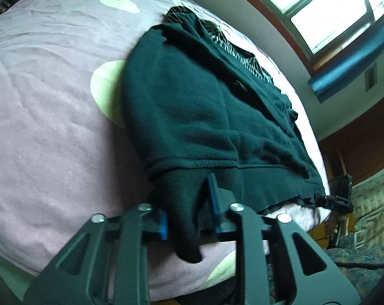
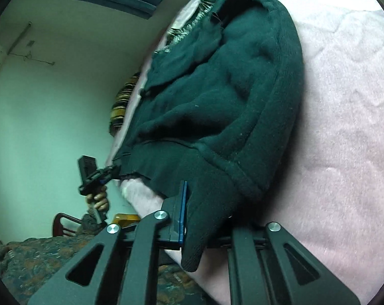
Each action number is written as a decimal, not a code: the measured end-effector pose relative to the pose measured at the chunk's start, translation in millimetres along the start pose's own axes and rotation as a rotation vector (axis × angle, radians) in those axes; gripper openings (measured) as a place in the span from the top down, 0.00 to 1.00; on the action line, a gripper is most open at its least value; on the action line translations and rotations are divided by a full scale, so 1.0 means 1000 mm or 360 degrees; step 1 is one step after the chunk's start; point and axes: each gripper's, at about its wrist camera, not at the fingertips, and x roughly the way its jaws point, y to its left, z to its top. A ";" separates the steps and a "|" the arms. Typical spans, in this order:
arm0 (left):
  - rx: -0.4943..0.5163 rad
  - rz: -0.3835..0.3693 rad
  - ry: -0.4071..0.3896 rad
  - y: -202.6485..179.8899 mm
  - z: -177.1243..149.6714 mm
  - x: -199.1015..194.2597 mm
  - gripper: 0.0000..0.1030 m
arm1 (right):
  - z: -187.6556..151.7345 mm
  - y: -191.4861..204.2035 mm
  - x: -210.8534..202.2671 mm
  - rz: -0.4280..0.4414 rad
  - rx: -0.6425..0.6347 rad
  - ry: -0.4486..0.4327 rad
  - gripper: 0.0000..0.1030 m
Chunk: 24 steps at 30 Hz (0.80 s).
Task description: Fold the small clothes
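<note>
Sweater [image 1: 204, 117] on the bed [image 1: 52, 127], and we pinch a hem corner between each pair of jaws, left gripper [image 1: 189, 218], right gripper [image 2: 207, 216]. Next, we lift both corners forward together for the fold.

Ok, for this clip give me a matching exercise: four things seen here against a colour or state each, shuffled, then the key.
Column one:
1. sweater
2. bedsheet
3. left gripper
4. striped cloth

Column two:
A. pale pink, spread underneath
B. shut on a hem corner
C. dark green, lying on the bed
D. partly covered by the sweater

Pairs: 1-C, 2-A, 3-B, 4-D
</note>
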 end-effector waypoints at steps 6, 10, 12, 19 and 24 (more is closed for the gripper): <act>-0.0207 -0.0337 -0.0154 0.012 0.013 -0.027 0.93 | -0.001 0.006 -0.025 0.0289 0.0085 -0.0186 0.93; -0.0249 -0.0404 -0.0217 0.004 0.033 -0.036 0.93 | 0.016 0.010 -0.032 0.0467 0.0112 -0.0270 0.93; -0.0219 -0.0405 -0.0247 -0.006 0.050 -0.035 0.93 | 0.035 0.015 -0.033 0.0511 0.0094 -0.0320 0.93; -0.0148 -0.0293 -0.0299 -0.021 0.147 0.013 0.93 | 0.144 0.000 -0.016 0.0540 0.0158 -0.0428 0.93; -0.0214 -0.0223 -0.0197 -0.001 0.203 0.081 0.93 | 0.203 -0.046 0.015 0.0436 0.0371 -0.0391 0.93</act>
